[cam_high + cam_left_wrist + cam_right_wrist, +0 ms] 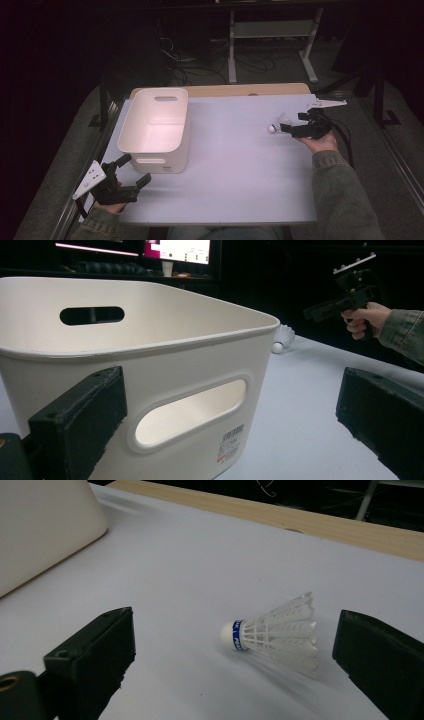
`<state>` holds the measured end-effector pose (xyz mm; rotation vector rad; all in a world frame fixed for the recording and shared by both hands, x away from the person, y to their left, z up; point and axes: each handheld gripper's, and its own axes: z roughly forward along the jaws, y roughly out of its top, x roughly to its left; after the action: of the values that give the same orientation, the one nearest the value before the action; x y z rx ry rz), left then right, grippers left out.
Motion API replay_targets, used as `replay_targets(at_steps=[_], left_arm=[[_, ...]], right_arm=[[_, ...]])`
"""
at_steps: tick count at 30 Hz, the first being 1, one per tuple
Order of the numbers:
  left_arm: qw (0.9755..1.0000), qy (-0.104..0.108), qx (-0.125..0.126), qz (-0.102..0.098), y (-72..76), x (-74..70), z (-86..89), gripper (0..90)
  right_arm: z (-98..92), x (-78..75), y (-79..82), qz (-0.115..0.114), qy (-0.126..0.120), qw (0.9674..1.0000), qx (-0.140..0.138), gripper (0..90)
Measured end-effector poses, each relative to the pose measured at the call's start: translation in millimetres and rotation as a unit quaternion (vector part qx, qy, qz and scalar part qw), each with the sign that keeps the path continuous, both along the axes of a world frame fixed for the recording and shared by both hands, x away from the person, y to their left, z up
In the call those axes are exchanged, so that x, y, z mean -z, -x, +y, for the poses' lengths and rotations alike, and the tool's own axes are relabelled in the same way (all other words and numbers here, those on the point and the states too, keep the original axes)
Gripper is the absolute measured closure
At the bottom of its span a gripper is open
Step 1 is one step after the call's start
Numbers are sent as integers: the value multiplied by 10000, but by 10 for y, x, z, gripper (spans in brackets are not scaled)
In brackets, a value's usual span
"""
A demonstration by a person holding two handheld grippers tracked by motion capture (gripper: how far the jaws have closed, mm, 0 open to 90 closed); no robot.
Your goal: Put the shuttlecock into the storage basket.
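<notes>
Step in hand: approach. The right gripper (235, 655), jaws spread, frames the shuttlecock (275, 632); closing on it comes next. The left gripper (131, 172) waits spread beside the bin (155, 125).

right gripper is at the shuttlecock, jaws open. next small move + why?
Probably ease the right gripper forward and close on the shuttlecock. It lies on its side on the white table, its feather skirt between the open jaws but nearer the right-hand one, neither touching. The white bin stands apart, near the open left gripper.
</notes>
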<state>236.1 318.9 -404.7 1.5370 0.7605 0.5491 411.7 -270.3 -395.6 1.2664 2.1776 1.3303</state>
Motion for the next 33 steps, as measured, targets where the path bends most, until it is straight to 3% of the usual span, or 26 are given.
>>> replay_targets(at_steps=[8, 17, 27, 33], left_arm=[[10000, 27, -13, 2, 4, -2, -2, 0], [10000, 31, -18, 13, 4, -2, -1, 0], [10000, 59, 4, 12, 6, -5, 3, 0], [10000, 79, 7, 19, 7, -4, 0, 0]], right_arm=[[-61, 78, -121, 161, -54, 9999, 2, 140], [-75, 133, -200, 300, -80, 9993, -198, 428], [-154, 161, -271, 616, -221, 9975, -279, 643], [-160, 195, -297, 733, -14, 9969, -276, 832]])
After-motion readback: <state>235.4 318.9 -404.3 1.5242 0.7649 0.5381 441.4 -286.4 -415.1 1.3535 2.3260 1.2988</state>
